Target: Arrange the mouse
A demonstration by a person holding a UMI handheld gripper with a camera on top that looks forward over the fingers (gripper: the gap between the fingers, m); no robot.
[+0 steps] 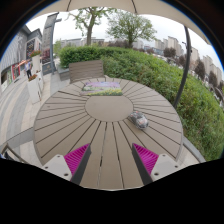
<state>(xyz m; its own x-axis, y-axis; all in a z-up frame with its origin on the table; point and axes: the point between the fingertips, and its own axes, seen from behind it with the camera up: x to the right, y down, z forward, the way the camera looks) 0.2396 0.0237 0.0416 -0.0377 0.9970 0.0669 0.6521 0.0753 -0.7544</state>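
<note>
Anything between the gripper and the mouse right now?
No. In the gripper view, only bare table slats lie between the open gripper and the mouse, which sits beyond the right finger.

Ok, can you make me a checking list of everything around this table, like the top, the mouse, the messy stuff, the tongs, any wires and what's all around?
Surface: a round slatted table, grey-brown, outdoors.
Job's things: a small grey mouse lies on the table, beyond the tongs and nearer the right finger's side.
Clutter: a flat mat with a flowery pattern rests at the table's far side.
Grippers: the tongs are open, with nothing between the fingers; pink pads show on both.
Cables: nothing seen.
Surroundings: a slatted bench behind the table, a green hedge, trees, buildings and a paved walkway.
</note>
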